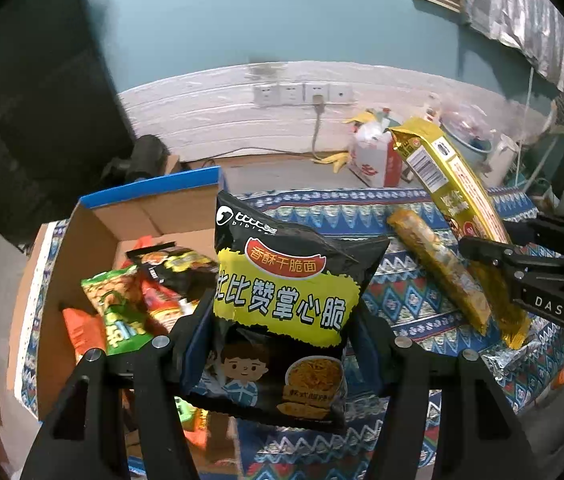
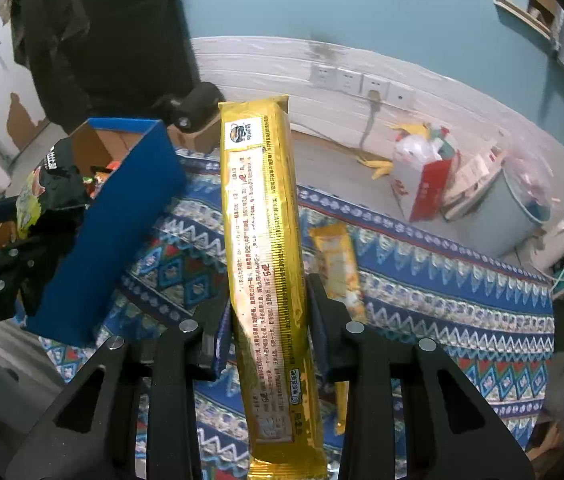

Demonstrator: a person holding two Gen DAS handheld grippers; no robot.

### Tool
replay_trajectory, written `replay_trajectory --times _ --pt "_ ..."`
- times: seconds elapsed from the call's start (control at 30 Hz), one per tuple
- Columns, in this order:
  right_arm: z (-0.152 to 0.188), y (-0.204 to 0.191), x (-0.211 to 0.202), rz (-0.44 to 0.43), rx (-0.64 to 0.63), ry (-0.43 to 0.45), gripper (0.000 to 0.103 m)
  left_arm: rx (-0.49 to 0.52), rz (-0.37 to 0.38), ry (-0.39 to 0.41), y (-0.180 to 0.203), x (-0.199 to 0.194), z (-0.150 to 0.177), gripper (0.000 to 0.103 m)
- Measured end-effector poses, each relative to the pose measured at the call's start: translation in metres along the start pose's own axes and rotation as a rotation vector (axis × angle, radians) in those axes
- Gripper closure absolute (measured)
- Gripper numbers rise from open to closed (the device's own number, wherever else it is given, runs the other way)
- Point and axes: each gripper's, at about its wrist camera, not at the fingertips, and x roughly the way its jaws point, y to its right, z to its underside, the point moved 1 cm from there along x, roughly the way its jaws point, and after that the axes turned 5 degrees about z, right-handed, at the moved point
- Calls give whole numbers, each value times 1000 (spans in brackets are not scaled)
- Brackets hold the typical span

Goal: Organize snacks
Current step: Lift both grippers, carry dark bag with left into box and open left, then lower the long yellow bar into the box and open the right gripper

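box [image 1: 94, 236] open on top, half full of snack bags [image 1: 138, 296], room left along its far wall. blue side wall [image 2: 122, 216] stands between the patterned cloth [image 2: 441, 280] and the inside. cloth mostly free, one orange packet [image 2: 337, 268] lying mid-way. white bag [image 2: 413, 176] and pale bucket [image 2: 513, 208] crowd the far floor.

A patterned cloth [image 1: 409, 292] in blue, red and white zigzags covers the desk. Behind it, a row of white wall sockets [image 1: 301, 94] sits on pale panelling under a teal wall [image 1: 242, 12], with one grey cable [image 1: 315, 128] plugged in. Banana peels [image 1: 335, 160] lie beside a red-and-white bag [image 1: 373, 156]; further right stands a pale blue bucket [image 2: 497, 216].
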Motion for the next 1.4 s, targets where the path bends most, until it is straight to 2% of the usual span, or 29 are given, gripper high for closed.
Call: replay_trajectory --times 0.5,0.77,0.87,0.97,1.4 --pt "-24 -53 14 -56 -55 -3 71 -152 -81 -5 -78 -7 17 39" --pt "-37 -80 19 -80 -80 1 71 -227 -112 -70 -110 8 29 39" --pt "-41 -89 23 -89 -88 -6 71 -249 -146 -96 -121 12 34 32" --pt "-44 -102 24 -98 -100 -8 71 -280 -145 -94 -129 10 37 28" --pt "-69 -157 27 -140 -148 2 71 -344 -158 -32 -160 -22 41 28"
